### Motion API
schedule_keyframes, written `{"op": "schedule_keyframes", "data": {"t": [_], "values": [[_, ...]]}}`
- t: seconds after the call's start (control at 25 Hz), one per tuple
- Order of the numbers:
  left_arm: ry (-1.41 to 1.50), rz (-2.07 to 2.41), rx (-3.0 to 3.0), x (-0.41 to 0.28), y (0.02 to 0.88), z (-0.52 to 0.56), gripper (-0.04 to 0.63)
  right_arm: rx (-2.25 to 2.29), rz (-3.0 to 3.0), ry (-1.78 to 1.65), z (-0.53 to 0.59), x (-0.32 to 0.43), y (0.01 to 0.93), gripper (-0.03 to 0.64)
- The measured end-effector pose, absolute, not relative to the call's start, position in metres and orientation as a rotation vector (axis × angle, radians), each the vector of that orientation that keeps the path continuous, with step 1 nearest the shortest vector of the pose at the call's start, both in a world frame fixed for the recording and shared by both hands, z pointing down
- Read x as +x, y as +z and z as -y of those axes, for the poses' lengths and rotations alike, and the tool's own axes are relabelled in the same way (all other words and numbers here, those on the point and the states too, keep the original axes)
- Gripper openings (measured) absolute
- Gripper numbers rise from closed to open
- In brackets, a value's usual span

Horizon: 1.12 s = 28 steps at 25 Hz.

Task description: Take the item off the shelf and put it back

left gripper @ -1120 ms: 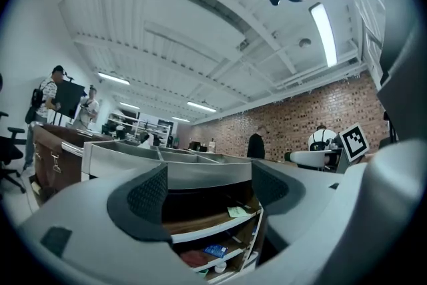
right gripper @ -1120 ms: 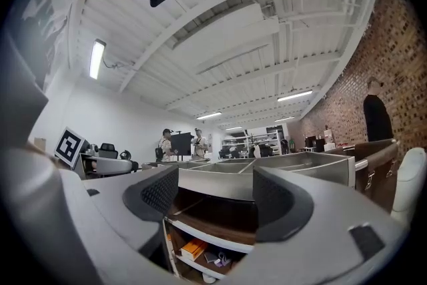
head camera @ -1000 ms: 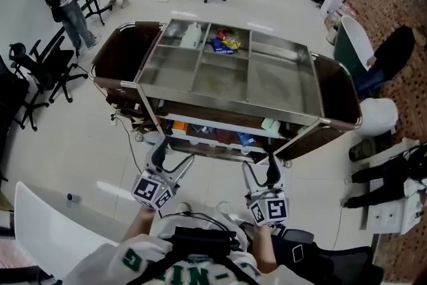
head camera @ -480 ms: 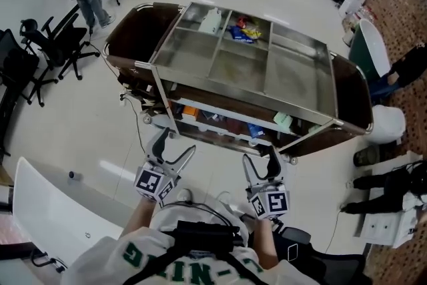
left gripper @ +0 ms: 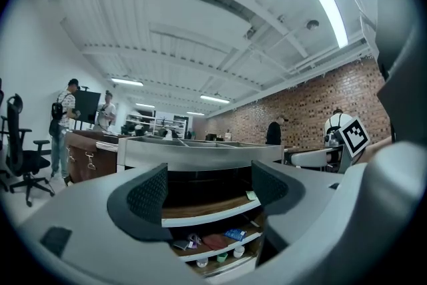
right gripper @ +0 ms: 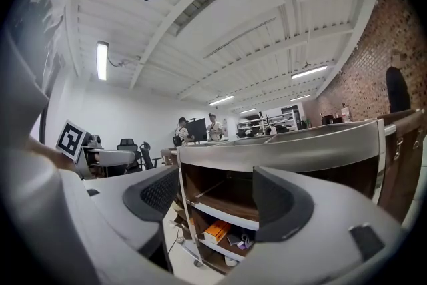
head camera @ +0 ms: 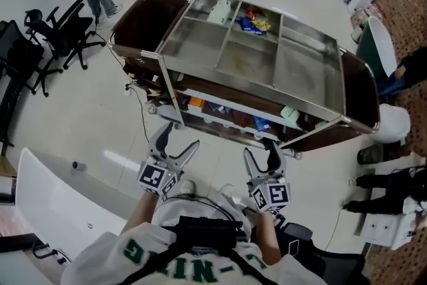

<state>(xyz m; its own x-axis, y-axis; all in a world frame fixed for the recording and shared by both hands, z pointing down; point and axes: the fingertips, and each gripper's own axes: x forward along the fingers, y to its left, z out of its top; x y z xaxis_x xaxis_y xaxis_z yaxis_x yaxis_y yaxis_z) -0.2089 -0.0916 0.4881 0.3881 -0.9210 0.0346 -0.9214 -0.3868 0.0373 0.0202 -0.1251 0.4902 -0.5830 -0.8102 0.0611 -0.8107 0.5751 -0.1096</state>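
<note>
At the far left, well away from the work, office chairs [head camera: 50,43] stand on the pale floor. The left gripper [head camera: 179,139] is held out level at the end of the person's left forearm, wrist straight, its marker cube just ahead of the chest. Its jaws stand apart with nothing between them (the left gripper view shows only the cart through the gap). It points at the cart [head camera: 303,73] and stops short of it, touching nothing.

The cart has a steel top split into compartments and open shelves [left gripper: 208,215] below. The goods lie there: an orange box [head camera: 195,103] toward the left end, a blue packet [head camera: 261,123] and a pale green item [head camera: 289,113] toward the right. Which of them the task means I cannot tell.

The right gripper [head camera: 260,150] is held beside the left one, also level and aimed at the shelves. Its jaws are spread wide and empty, clear of the cart.
</note>
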Motion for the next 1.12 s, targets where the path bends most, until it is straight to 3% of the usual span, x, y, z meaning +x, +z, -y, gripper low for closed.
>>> {"op": "schedule_keyframes", "data": {"t": [1.12], "values": [[-0.031,1.594,2.648,-0.179,0.487,0.096,0.376,1.505,2.713,0.088,0.108,0.046,0.482,0.353]]}}
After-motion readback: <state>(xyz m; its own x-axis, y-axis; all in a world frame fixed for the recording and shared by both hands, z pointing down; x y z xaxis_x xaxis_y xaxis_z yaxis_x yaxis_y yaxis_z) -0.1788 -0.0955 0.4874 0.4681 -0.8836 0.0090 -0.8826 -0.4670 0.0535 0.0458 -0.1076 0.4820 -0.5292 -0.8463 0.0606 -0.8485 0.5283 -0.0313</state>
